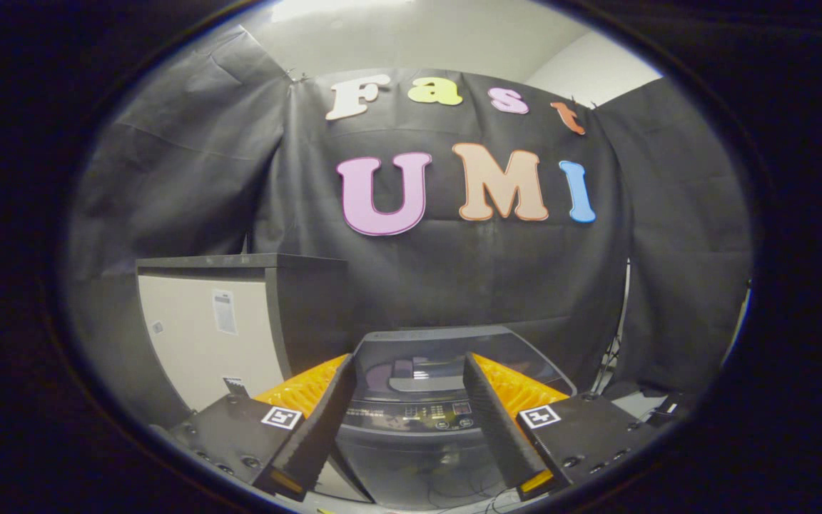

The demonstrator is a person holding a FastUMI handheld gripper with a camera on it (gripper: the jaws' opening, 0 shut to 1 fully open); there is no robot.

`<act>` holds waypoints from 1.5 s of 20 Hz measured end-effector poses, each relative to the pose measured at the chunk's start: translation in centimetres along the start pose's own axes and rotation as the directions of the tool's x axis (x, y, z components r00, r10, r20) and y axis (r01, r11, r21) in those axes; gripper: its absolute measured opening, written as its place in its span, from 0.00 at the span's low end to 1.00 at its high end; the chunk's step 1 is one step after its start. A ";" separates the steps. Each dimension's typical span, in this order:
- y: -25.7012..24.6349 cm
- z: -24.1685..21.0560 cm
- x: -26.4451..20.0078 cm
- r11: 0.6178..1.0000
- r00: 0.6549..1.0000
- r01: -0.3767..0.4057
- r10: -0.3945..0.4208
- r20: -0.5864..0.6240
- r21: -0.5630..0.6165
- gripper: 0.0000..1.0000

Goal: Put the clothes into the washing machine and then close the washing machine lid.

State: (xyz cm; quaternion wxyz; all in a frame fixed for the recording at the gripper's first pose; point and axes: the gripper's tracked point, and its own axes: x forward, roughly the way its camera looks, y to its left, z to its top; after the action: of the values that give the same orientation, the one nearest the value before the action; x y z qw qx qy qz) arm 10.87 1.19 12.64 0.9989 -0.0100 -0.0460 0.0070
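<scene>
Fingers (405, 375) spread wide apart, gripping nothing. Washer (425, 428) straight ahead, seen between the fingers and a little below them, well apart from their tips. Lid (447, 357) down flat on the washer's top, dark and see-through, with blurred shapes showing through it; whether those are clothes cannot be told. Control panel (411, 415) along the washer's front edge, a row of small buttons and lights, too small to make out. Washer's front wall dark grey, dropping away beneath the panel between the two fingers.

Cabinet (204, 335) standing to the left of the washer, just beside it, taller than it, with a pale front face, dark top and dark side; a few small stickers on the pale face. Black cloth wall (454, 271) hanging close behind both washer and cabinet. Some cables (614, 357) trailing down by the wall to the right of the washer.
</scene>
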 end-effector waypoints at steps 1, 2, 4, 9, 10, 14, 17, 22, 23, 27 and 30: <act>-0.2 -0.2 0.1 1.000 1.000 -0.004 0.004 0.003 -0.012 0.95; -0.6 -0.4 0.2 1.000 1.000 -0.001 0.001 0.004 -0.020 0.95; -1.0 -0.6 0.3 1.000 1.000 -0.003 0.003 -0.002 -0.021 0.95; -2.7 -1.6 0.7 0.999 0.999 0.035 -0.035 -0.028 -0.028 0.95; -2.9 -1.9 0.7 0.999 0.999 0.038 -0.039 -0.038 -0.026 0.95; -3.8 -2.3 0.4 0.998 0.998 0.045 -0.047 -0.051 -0.049 0.95; -4.3 -2.6 0.5 0.998 0.997 0.034 -0.038 -0.064 -0.061 0.96; -5.5 -2.7 0.1 0.998 0.997 0.045 -0.048 -0.060 -0.054 0.96; -5.5 -3.2 0.0 0.998 0.996 0.048 -0.051 -0.067 -0.047 0.96; -5.9 -3.9 -0.4 0.998 0.995 0.047 -0.050 -0.082 -0.040 0.96; -5.7 -4.1 -0.2 0.999 0.996 0.032 -0.035 -0.080 -0.040 0.96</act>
State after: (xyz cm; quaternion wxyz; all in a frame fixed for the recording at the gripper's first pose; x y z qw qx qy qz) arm 11.15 -4.58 8.67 0.9995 -0.0287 -0.0061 -0.0108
